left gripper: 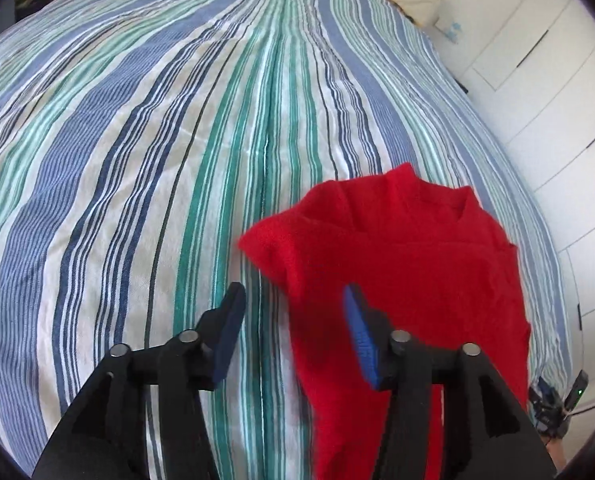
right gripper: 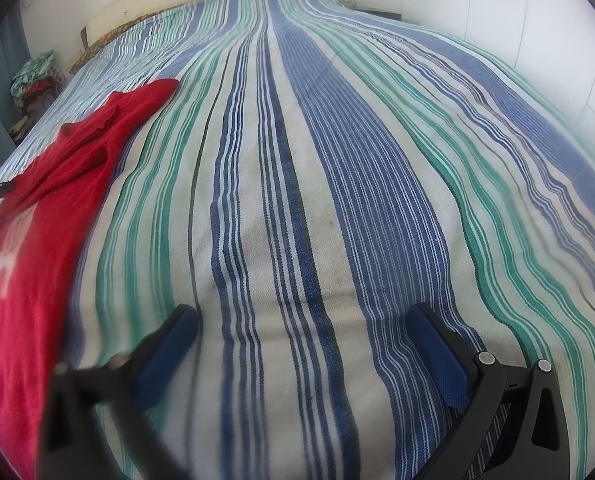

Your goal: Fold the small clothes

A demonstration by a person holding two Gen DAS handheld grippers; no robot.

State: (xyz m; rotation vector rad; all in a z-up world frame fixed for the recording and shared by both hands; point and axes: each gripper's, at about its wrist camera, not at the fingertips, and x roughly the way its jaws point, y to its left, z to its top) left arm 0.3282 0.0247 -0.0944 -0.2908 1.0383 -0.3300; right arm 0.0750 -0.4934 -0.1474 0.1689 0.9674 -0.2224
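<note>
Between folds, by the look of it. Red garment point(left gripper: 409, 264) lying on the striped bedspread point(left gripper: 137, 160), partly doubled over at its far end with the neckline showing, near part spread flat — not gripped by anything. Left gripper point(left gripper: 293, 312) hanging over the garment's left edge, jaws spread, nothing between the pads but bedspread and a strip of red below. Right gripper point(right gripper: 301, 320) off to the right over bare stripes, jaws wide apart and empty, garment well to its left. Next, most likely: dropping onto a loose edge or corner, pinching it cleanly, carrying it across — care needed not to nip the bedspread along with the knit.
</note>
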